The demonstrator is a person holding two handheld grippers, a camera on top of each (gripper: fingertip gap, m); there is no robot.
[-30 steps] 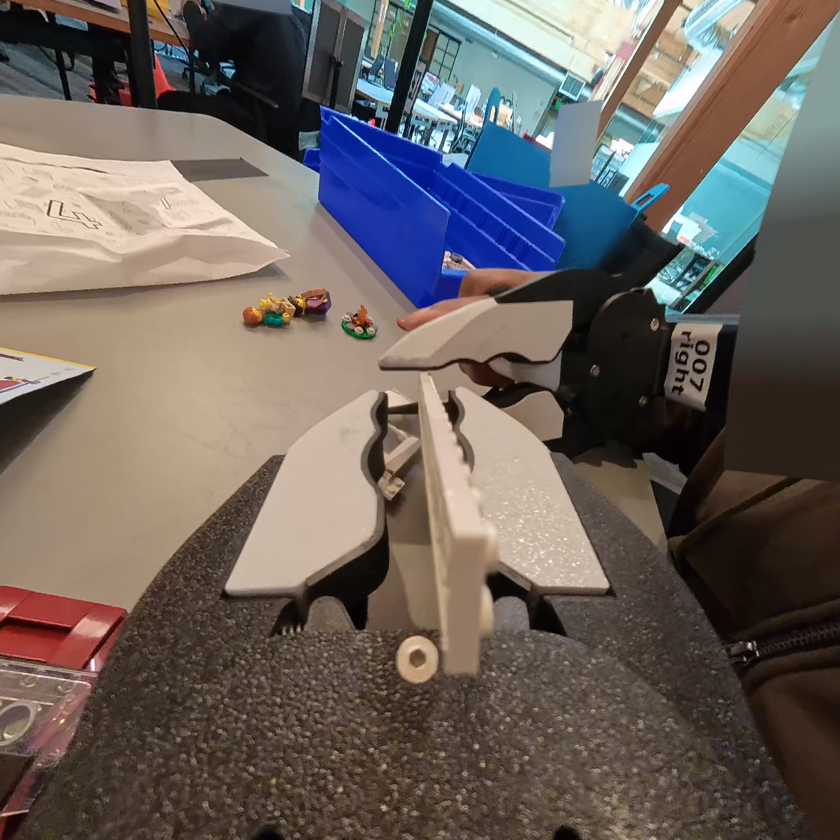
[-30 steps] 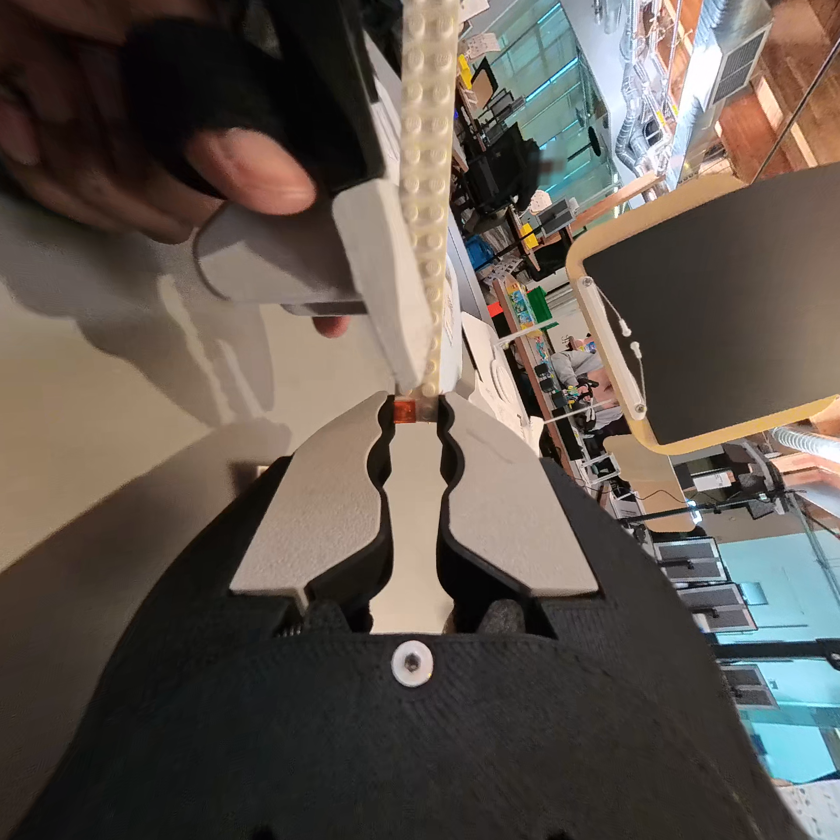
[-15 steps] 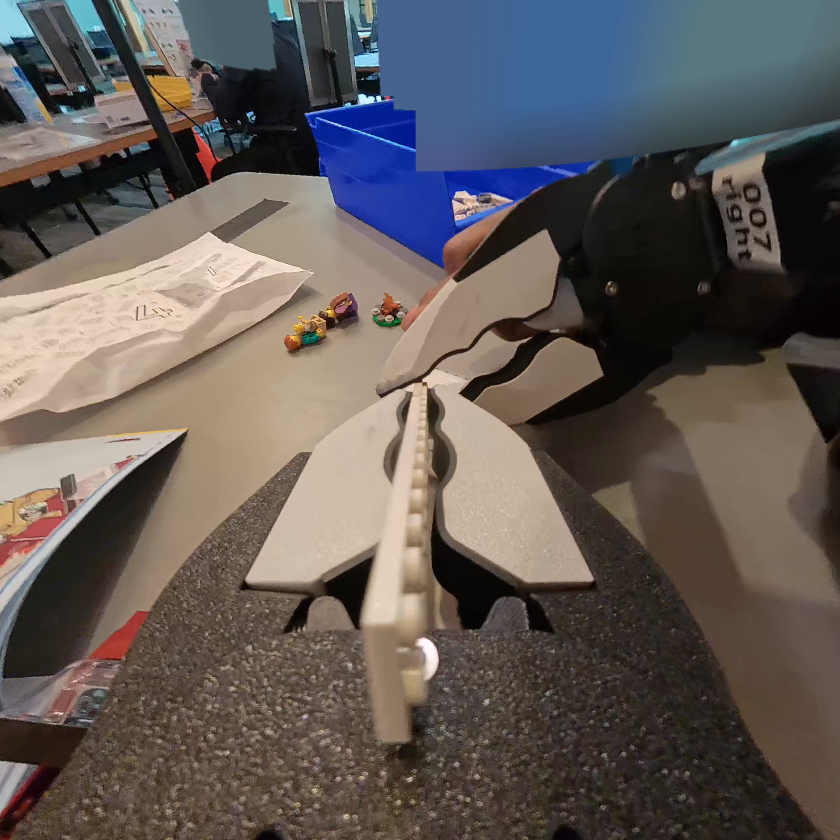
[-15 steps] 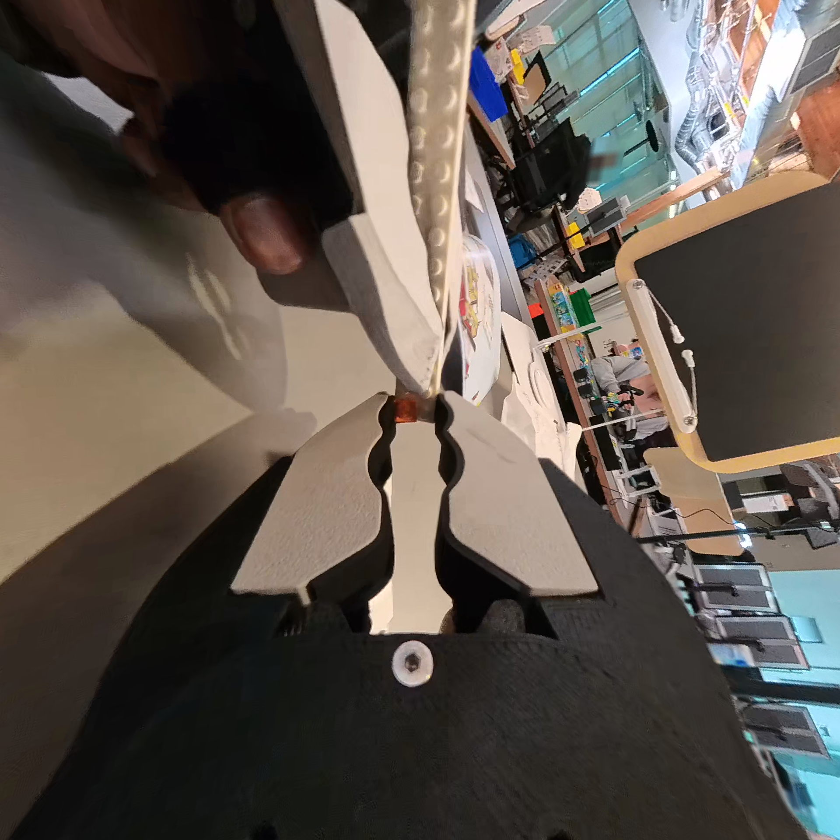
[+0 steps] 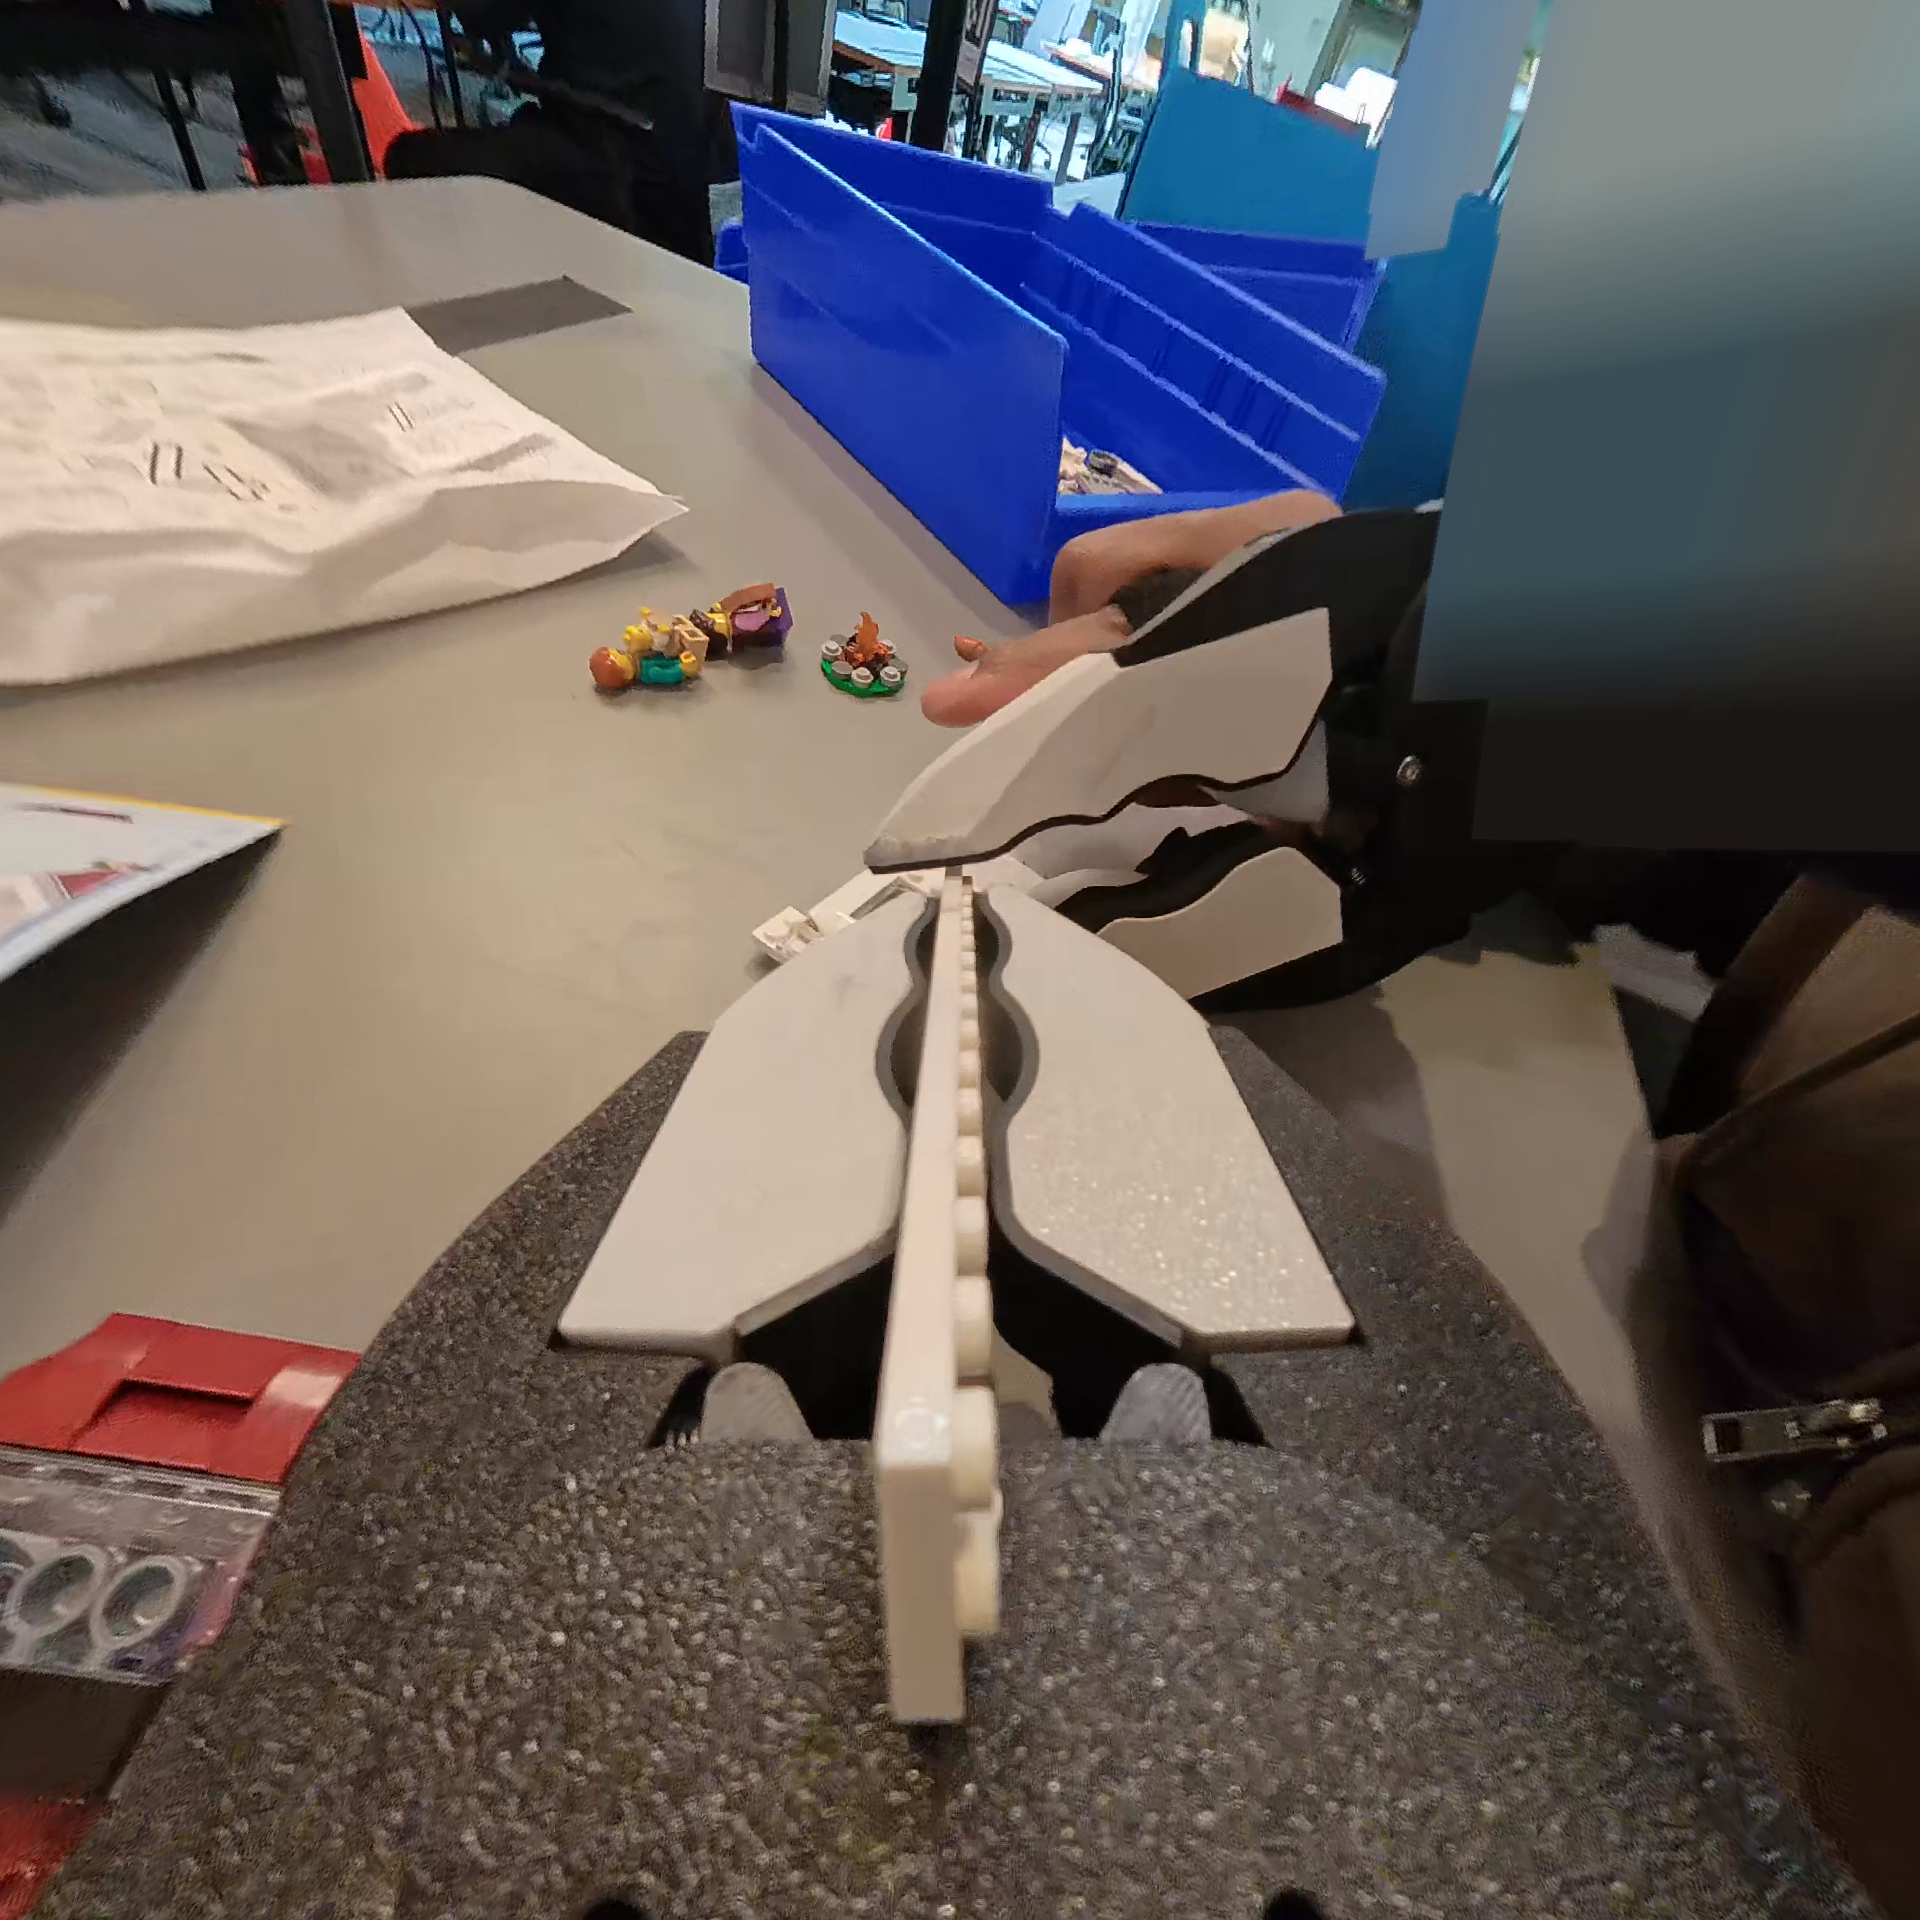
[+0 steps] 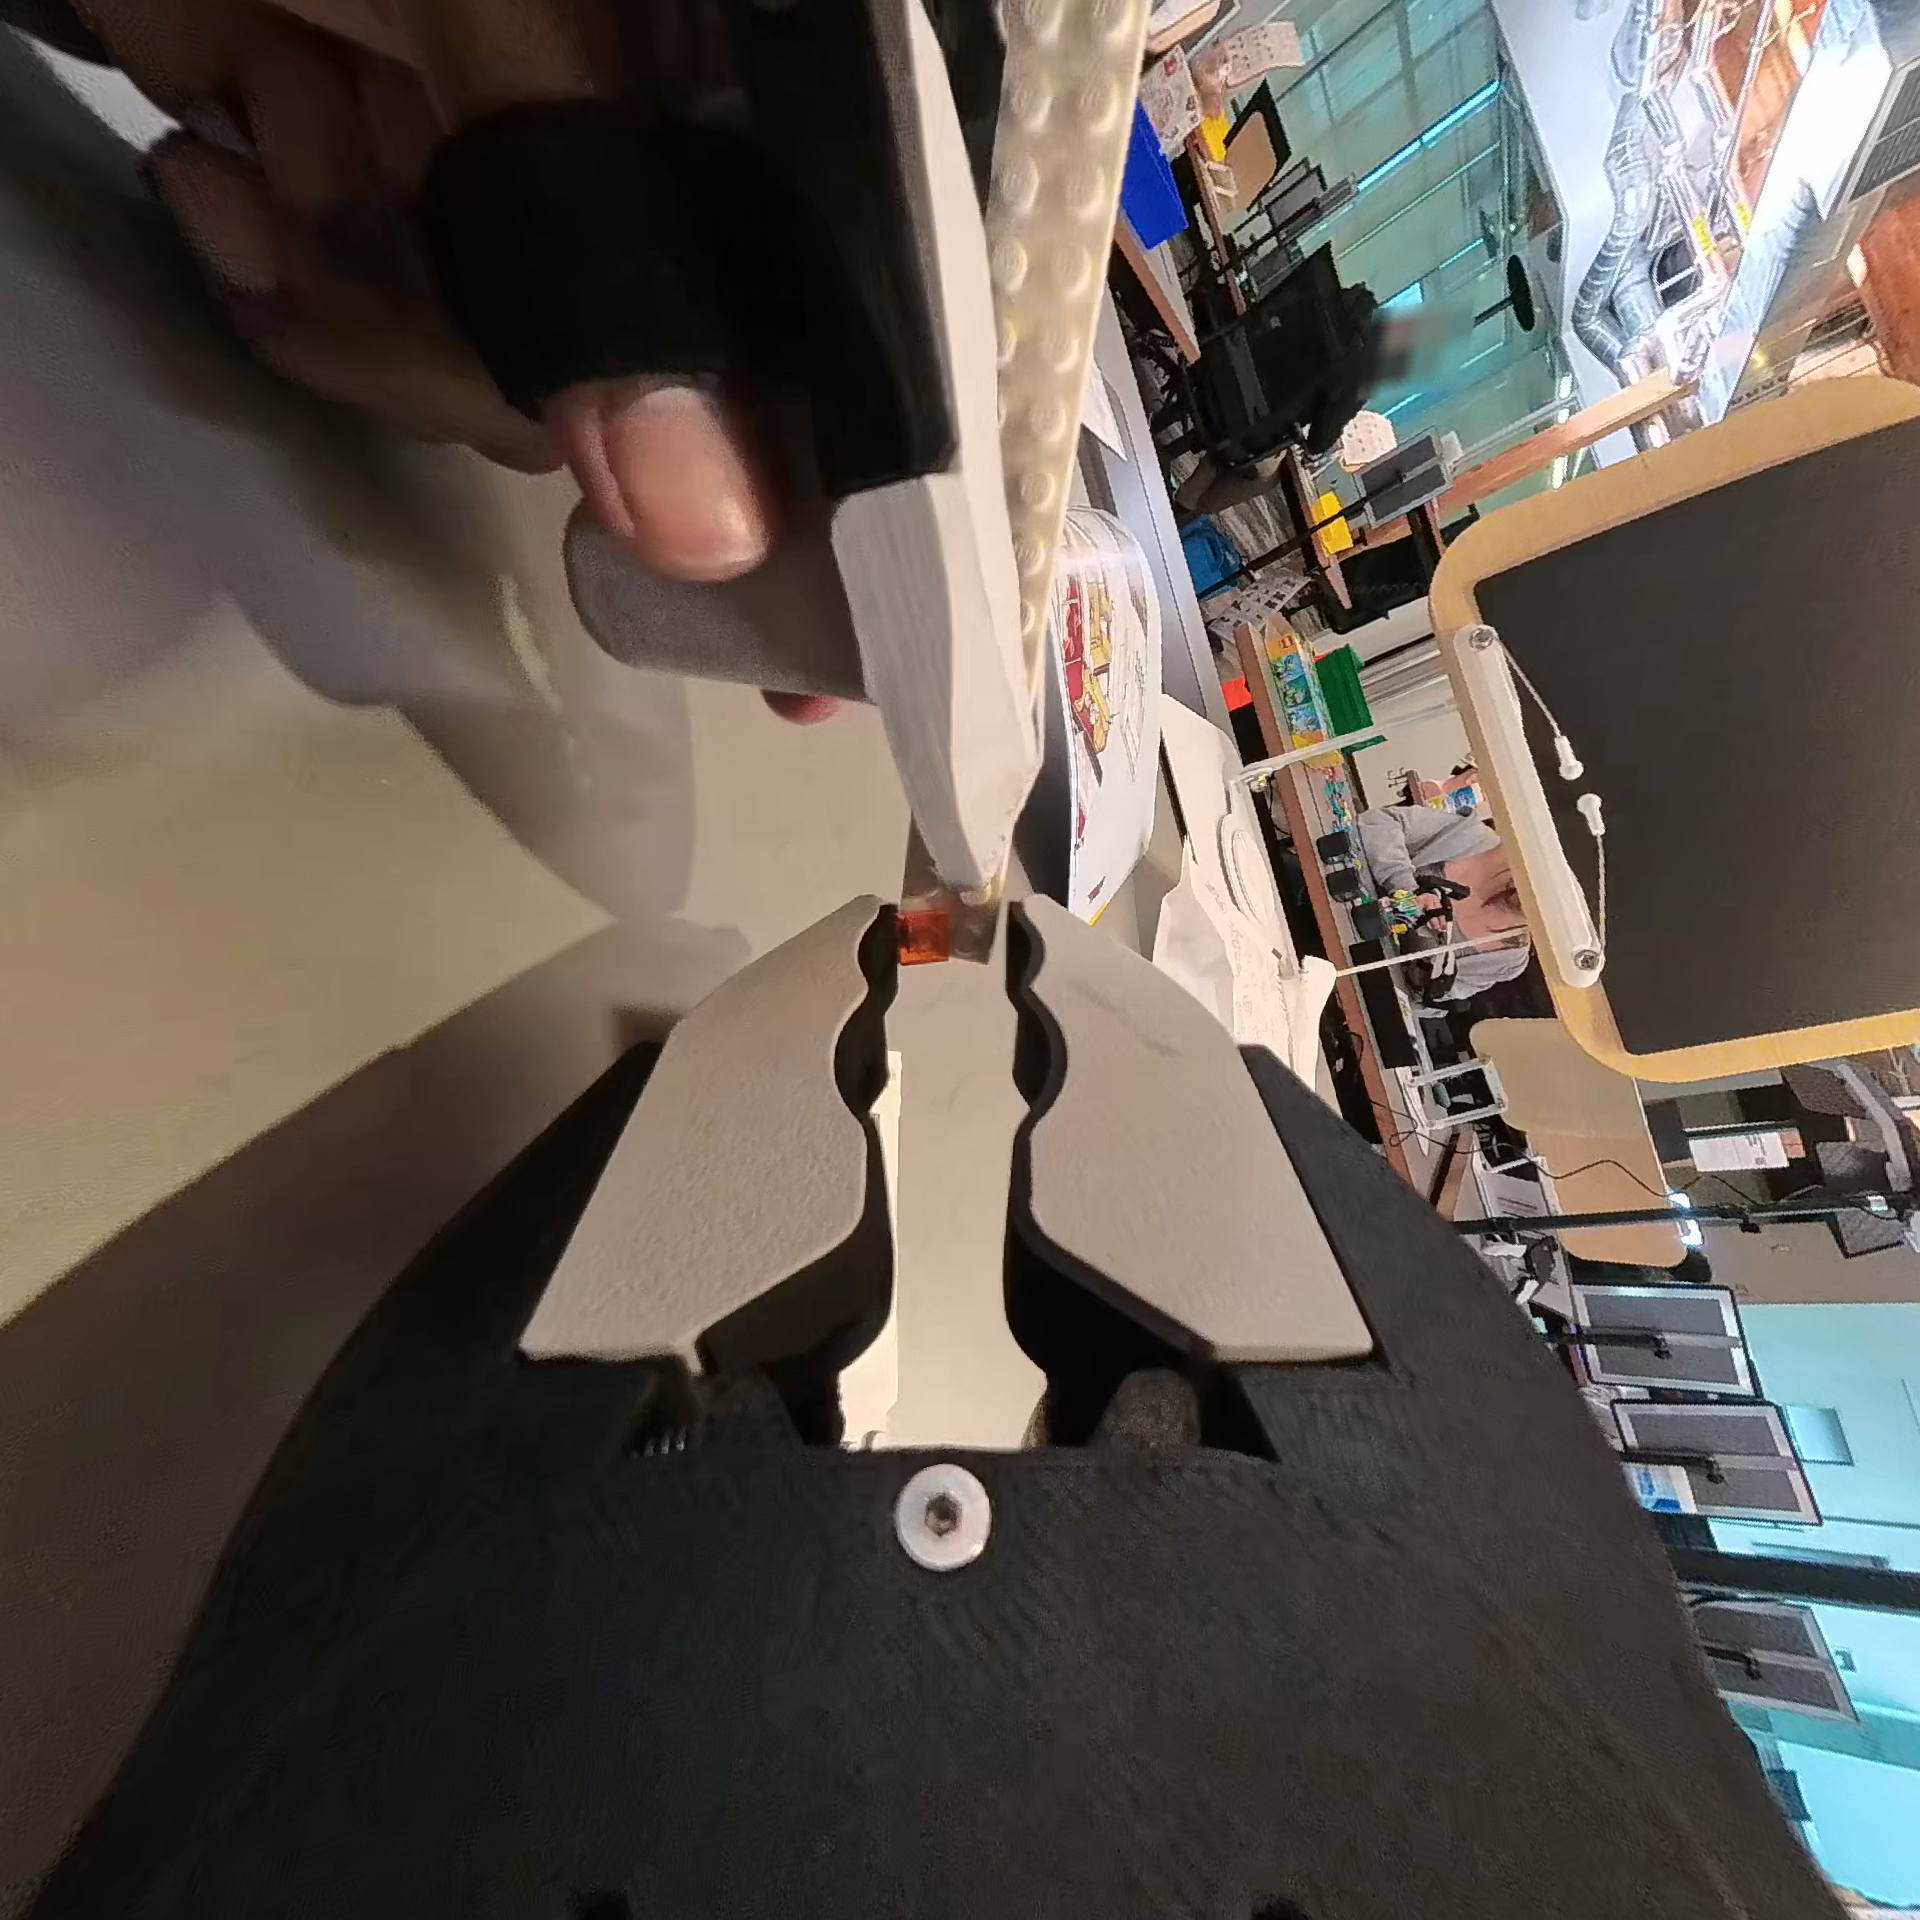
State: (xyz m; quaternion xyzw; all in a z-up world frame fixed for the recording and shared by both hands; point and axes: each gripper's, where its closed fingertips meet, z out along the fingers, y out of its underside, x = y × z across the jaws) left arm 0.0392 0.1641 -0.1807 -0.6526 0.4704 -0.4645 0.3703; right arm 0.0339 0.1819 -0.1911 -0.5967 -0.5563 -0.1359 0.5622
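Left gripper [image 5: 958, 902] pinches a long light-grey studded plate [image 5: 940, 1299] on edge, both pads pressed to its flat sides; the plate runs lengthwise between the fingers, its near end sticking back over the foam body, its far end at the fingertips. Right gripper [image 6: 951, 935] comes in from the plate's right, its upper finger [image 5: 1101, 758] hanging just over the plate's far end. At its own tips sits a small orange translucent piece [image 6: 923, 937] joined to a clear or grey bit, tight against the left pad; contact on the right pad I cannot tell. This piece lies just at the plate's far end. Small white brick parts [image 5: 795, 928] lie on the grey table [image 5: 416, 935] just left of that end. Beyond the plate: toy figures [image 5: 686, 639], a green campfire build [image 5: 862, 665], blue bins [image 5: 904, 353]. Left of it: white paper bag [image 5: 260, 468], booklet [image 5: 94, 873], red box [image 5: 156, 1392].
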